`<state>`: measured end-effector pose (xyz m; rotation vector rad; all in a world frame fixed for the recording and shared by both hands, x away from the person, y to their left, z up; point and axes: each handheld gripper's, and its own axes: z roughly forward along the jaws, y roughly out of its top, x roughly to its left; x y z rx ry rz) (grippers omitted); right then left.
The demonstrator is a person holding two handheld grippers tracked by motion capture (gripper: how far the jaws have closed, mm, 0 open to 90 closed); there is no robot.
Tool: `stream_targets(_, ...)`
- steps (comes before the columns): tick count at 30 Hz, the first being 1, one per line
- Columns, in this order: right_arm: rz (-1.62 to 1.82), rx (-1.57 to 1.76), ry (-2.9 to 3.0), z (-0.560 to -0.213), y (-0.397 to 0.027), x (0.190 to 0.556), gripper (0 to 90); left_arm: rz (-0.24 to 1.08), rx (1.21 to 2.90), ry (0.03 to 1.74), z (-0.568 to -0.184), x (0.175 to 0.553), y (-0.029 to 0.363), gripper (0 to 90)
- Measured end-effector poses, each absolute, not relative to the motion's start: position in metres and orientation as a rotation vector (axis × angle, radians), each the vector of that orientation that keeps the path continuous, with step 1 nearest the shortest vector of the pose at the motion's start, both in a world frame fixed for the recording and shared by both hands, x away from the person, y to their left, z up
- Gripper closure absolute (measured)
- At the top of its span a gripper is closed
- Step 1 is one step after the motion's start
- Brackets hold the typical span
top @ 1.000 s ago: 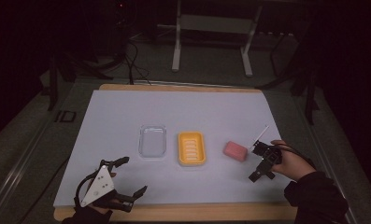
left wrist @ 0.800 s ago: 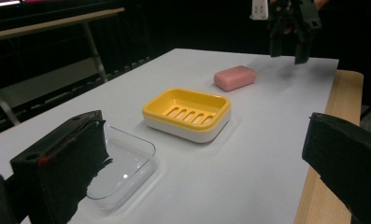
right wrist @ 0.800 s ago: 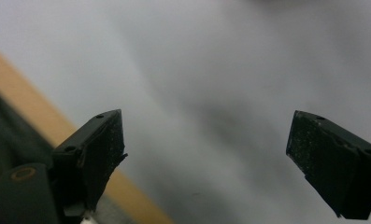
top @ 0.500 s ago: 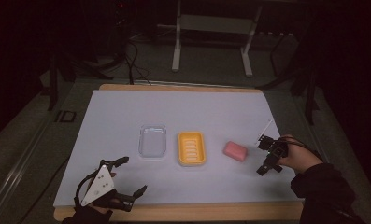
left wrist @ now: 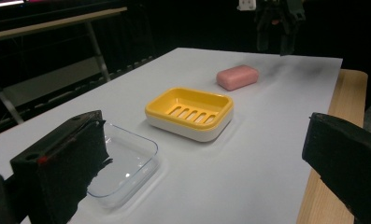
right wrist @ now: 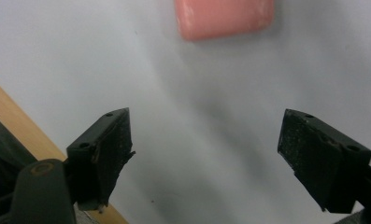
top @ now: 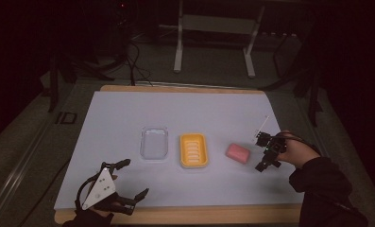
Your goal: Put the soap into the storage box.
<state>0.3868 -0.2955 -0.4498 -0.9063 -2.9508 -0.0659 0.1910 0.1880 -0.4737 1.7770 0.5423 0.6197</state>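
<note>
One white sheet (top: 128,118) covers a wooden table (top: 185,88) in a dark room. Frame centre: clear tray (top: 155,142), yellow dish (top: 193,150), long axes running up-frame; pink soap (top: 238,153) right, lying slantwise. Left gripper (top: 133,180) and right gripper (top: 265,152): jaws wide apart, empty.

Ahead of my left gripper (top: 128,182) the clear lid (top: 155,142) lies nearest, the soap dish (top: 193,150) just beyond it, the soap (top: 238,152) farther on; that soap sits just ahead of my right gripper (top: 264,151), all on the table sheet (top: 199,109)
</note>
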Motion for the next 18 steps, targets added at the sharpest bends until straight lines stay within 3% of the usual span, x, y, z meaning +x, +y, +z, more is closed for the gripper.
stream_targets(8, -0.237, -0.643, -3.044, -0.444, -0.277, 0.392, 18.5, 0.619, 1.776, 0.543, -0.474, 0.191, 0.188, 0.6)
stream_targets(18, -0.321, -0.680, -3.052, -0.446, -0.263, 0.401, 22.3, 0.619, 1.781, 0.543, -0.474, 0.192, 0.188, 0.6)
